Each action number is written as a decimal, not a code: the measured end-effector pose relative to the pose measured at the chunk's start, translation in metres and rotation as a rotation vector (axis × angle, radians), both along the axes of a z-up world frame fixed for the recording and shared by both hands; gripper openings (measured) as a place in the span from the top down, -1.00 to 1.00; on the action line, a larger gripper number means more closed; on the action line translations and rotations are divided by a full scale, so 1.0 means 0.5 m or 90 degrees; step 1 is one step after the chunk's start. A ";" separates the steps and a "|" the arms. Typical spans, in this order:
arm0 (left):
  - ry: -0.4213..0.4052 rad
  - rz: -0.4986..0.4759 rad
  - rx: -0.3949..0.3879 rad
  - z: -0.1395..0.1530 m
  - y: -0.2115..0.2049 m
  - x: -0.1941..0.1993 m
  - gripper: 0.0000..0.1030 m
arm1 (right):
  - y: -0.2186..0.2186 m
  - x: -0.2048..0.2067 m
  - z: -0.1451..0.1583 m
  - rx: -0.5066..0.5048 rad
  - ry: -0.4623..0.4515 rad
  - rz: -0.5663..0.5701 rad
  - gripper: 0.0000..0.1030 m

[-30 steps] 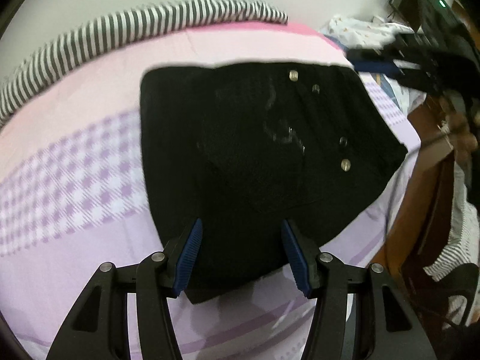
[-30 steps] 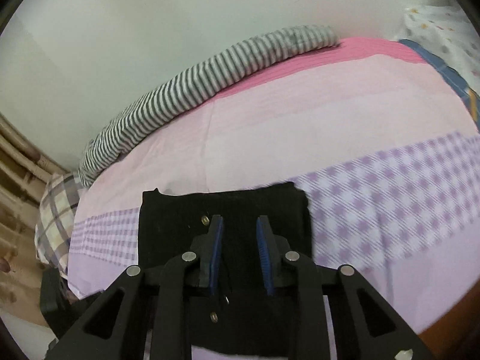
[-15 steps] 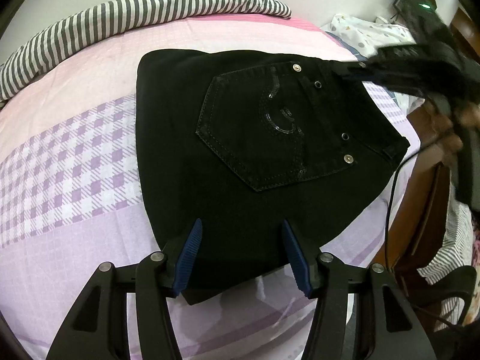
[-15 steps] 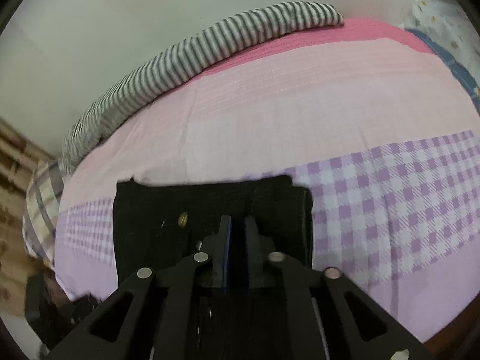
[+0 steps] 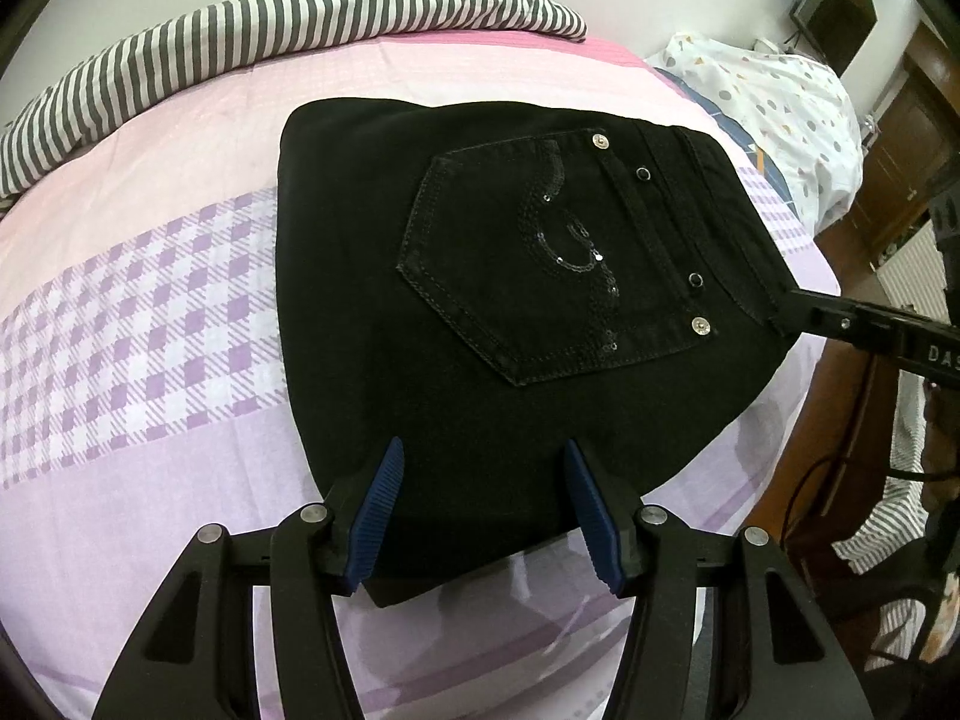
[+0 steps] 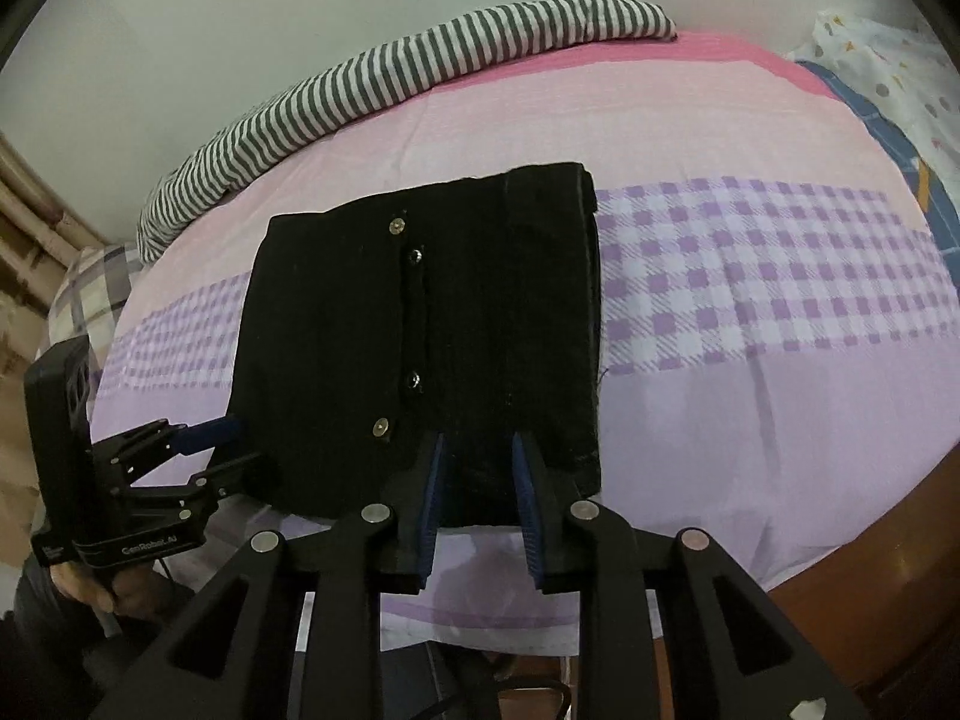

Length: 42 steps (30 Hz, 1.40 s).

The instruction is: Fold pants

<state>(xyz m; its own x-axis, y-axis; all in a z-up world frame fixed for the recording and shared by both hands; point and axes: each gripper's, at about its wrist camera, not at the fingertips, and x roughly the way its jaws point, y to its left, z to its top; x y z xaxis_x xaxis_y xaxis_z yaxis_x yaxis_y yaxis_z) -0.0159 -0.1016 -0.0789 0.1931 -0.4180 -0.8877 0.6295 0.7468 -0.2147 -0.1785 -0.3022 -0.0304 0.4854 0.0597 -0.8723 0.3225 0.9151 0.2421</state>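
Folded black pants (image 5: pixel 492 300) lie flat on the pink and purple checked bed sheet (image 5: pixel 150 312), back pocket with sequins facing up. My left gripper (image 5: pixel 483 468) stands open over the fold's near edge, pads apart and not pressing the cloth. From the right wrist view the pants (image 6: pixel 420 330) show a row of rivets, and the left gripper (image 6: pixel 240 444) sits at their left edge. My right gripper (image 6: pixel 478 450) is at the near waistband edge, its jaws opening, cloth lying between the pads without being pinched. It also shows as the right gripper (image 5: pixel 798 312) at the waistband corner.
A striped grey-and-white cover (image 5: pixel 288 24) runs along the bed's far side by the wall. White dotted bedding (image 5: pixel 780 96) lies at the right. A plaid pillow (image 6: pixel 90 288) is at the left. The wooden bed edge (image 6: pixel 870 600) is near. A hand (image 6: pixel 102 588) holds the left gripper.
My right gripper came down from the far end of the waistband to its near corner, shutting halfway and then parting again. The left gripper and the pants stayed put.
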 end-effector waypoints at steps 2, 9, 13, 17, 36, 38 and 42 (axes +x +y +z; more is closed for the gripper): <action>0.002 0.002 -0.002 0.001 0.003 0.001 -0.11 | -0.003 0.003 -0.009 -0.002 0.007 0.004 0.60; 0.048 0.051 -0.067 0.017 0.058 0.035 -0.11 | -0.027 -0.008 -0.012 0.063 -0.011 -0.007 0.55; 0.069 0.095 -0.103 0.023 0.106 0.068 -0.17 | -0.066 -0.016 0.006 0.138 -0.056 -0.023 0.11; 0.117 0.130 -0.125 0.008 0.137 0.104 -0.18 | -0.116 -0.017 0.018 0.160 -0.088 -0.042 -0.07; 0.173 0.145 -0.145 -0.041 0.108 0.173 -0.26 | -0.176 0.065 -0.119 0.301 -0.021 0.009 -0.15; 0.151 0.132 -0.134 -0.039 0.096 0.168 -0.33 | -0.169 0.077 -0.125 0.310 -0.034 0.023 -0.17; 0.121 0.109 -0.129 -0.040 0.077 0.158 -0.42 | -0.165 0.098 -0.134 0.331 -0.053 0.050 -0.19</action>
<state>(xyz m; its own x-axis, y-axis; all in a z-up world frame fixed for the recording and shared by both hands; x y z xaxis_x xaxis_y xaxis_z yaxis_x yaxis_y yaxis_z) 0.0632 -0.0631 -0.0988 0.1150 -0.5658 -0.8165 0.4325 0.7685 -0.4716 -0.1294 -0.3847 -0.0973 0.5285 0.5124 -0.6769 0.2188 0.6882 0.6917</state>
